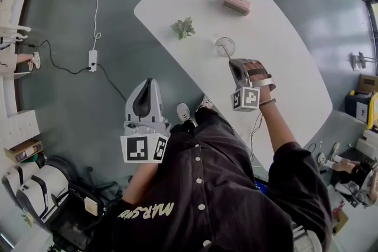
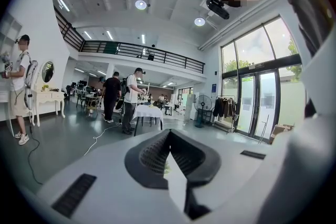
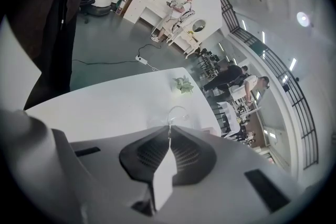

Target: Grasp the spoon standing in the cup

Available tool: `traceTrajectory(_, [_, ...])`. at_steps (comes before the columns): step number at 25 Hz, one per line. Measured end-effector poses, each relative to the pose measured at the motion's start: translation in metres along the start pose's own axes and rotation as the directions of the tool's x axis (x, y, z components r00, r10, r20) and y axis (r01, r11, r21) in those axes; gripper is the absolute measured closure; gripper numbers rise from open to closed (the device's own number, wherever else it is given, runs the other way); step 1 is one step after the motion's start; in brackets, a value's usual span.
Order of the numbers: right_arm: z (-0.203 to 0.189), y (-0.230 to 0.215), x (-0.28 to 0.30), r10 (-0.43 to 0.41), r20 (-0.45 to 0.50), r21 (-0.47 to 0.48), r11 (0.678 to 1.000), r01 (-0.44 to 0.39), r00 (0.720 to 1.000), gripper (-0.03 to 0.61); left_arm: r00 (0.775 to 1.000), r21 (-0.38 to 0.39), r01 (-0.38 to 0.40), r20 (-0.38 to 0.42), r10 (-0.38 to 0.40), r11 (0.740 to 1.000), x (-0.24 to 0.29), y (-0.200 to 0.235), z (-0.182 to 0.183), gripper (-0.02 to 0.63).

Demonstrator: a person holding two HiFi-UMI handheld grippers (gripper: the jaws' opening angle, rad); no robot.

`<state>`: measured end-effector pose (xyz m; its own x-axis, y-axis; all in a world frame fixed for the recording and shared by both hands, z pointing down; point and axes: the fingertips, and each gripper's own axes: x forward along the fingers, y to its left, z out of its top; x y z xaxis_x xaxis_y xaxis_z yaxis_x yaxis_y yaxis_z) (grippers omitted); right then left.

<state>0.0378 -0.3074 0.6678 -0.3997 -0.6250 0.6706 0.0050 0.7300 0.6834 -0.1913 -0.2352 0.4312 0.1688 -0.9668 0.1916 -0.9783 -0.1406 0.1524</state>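
Note:
A clear glass cup (image 1: 224,45) stands near the middle of the white table (image 1: 295,79). A thin metal spoon (image 1: 226,52) stands in it, its handle leaning toward me. My right gripper (image 1: 234,63) is at the handle's top end. In the right gripper view the jaws (image 3: 169,136) are closed together with the thin spoon handle (image 3: 169,127) pinched at their tips, and the cup (image 3: 178,112) sits just beyond. My left gripper (image 1: 148,82) hangs off the table over the grey floor. Its jaws (image 2: 169,135) meet at the tips with nothing between them.
A small green plant (image 1: 183,28) sits left of the cup and a pink case (image 1: 236,2) lies at the table's far side. A power strip (image 1: 93,59) with a white cable lies on the floor to the left. Other people stand far off in the hall.

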Motion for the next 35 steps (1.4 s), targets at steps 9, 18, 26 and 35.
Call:
traceTrajectory(9, [0.007,-0.016,-0.014,-0.003,0.029,0.166,0.986,-0.002,1.000,0.568,0.999,0.010,0.018,0.035,-0.018,1.000,-0.002,-0.002,0.011,0.603])
traceTrajectory(18, [0.005,-0.038,-0.047,-0.067,0.043,0.383,0.923,0.045,0.997,0.568,0.996,0.023,0.046,0.070,-0.048,0.999,-0.009,-0.004,0.025,0.603])
traceTrajectory(26, [0.010,-0.060,-0.090,-0.164,0.063,0.629,0.773,0.088,0.985,0.568,0.992,0.032,0.070,0.103,-0.073,0.997,-0.012,-0.001,0.033,0.603])
traceTrajectory(35, [0.026,-0.103,-0.152,-0.334,0.111,0.818,0.566,0.105,0.936,0.568,0.983,0.049,0.113,0.140,-0.119,0.992,-0.008,-0.011,0.047,0.603])
